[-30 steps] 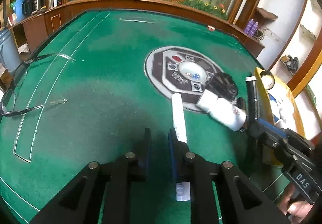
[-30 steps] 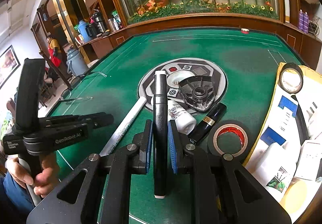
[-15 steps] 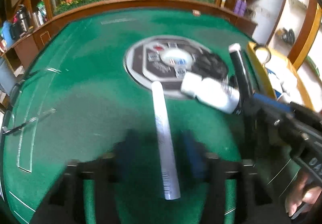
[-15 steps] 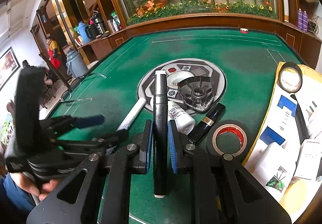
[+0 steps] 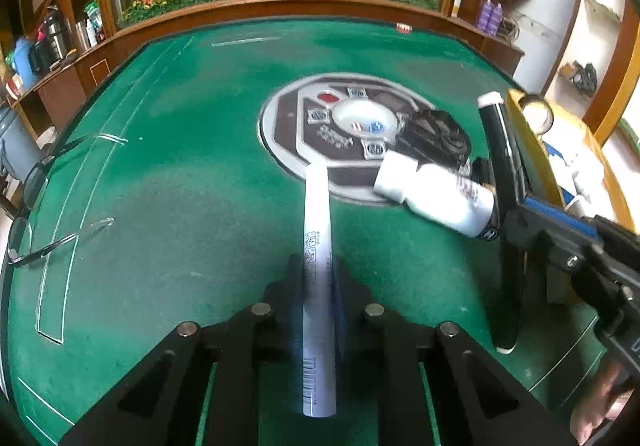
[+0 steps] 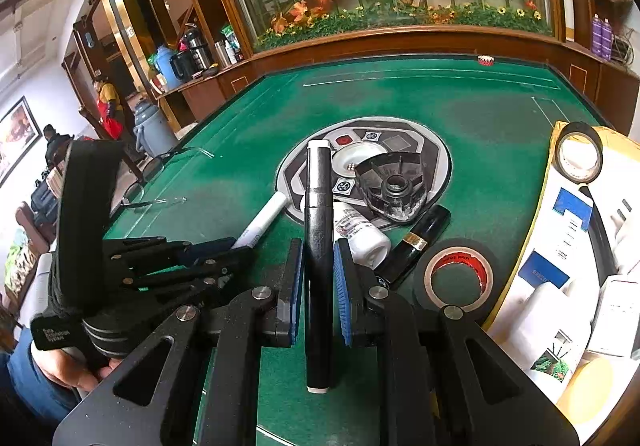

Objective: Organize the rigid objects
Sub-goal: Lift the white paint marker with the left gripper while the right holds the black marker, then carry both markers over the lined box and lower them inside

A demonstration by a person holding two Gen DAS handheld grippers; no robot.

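Observation:
A white marker (image 5: 316, 205) lies on the green felt and runs back between my left gripper's (image 5: 317, 266) blue pads, which are shut on its barrel. The right wrist view shows that same left gripper (image 6: 224, 250) clamped on the white marker (image 6: 264, 217). My right gripper (image 6: 318, 246) is shut on a black marker (image 6: 319, 185) with white ends, held lengthwise above the felt. From the left wrist view the black marker (image 5: 500, 165) stands at the right. Beside it lie a white bottle (image 6: 360, 234) and a black tube with a gold band (image 6: 420, 242).
A black ribbed disc (image 6: 394, 185) rests on the table's round centre panel (image 5: 288, 125). A red-cored tape roll (image 6: 458, 278) lies near a yellow tray (image 6: 538, 205) holding a black tape roll (image 6: 580, 157) and white packets. Glasses (image 5: 28, 205) sit at the left edge.
My left gripper shifted over so the white marker lies between its fingers, opened wider, then closed on the barrel. The right gripper with the black marker has stayed still.

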